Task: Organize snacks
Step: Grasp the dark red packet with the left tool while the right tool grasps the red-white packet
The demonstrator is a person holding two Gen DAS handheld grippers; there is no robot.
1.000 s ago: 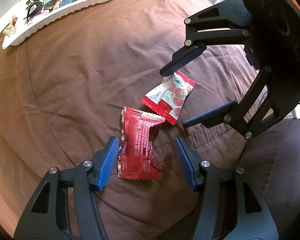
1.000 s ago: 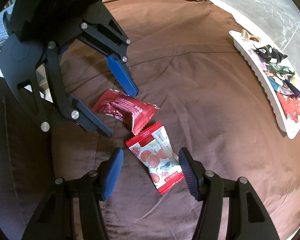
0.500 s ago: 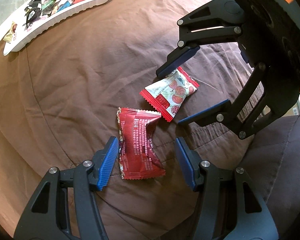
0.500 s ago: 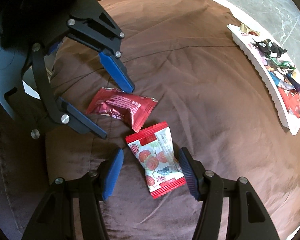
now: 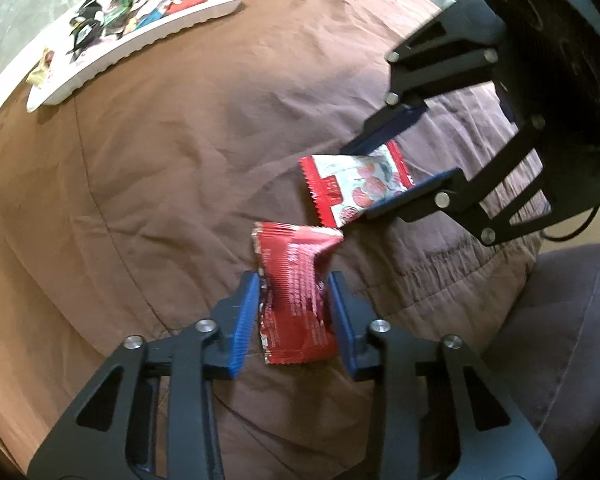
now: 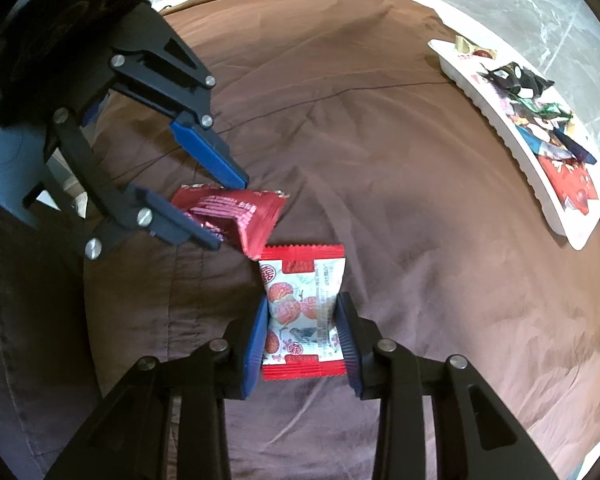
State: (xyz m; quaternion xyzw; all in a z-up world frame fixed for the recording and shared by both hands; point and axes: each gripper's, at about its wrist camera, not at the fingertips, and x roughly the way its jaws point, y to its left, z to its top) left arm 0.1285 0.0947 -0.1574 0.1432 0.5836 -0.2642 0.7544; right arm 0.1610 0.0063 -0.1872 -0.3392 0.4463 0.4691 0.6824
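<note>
The brown cloth (image 6: pixel 380 152) has lots of free room. The big middle part, all the way to the white tray (image 6: pixel 496 120) at the far edge, has nothing lying on it, so a tool could move there with no bumps.

The tight spot is at the near side. The left tool (image 5: pixel 294 312) and the right tool (image 6: pixel 302 334) sit close together there, and each one blocks the other's way sideways. Their jaws are closing, with the red packet (image 5: pixel 296 300) between the left ones and the white packet (image 6: pixel 302 308) between the right ones. The two packets almost touch at their corners.

The white tray is crowded with wrapped snacks (image 6: pixel 536 120). Only its edge shows a bare bit.
</note>
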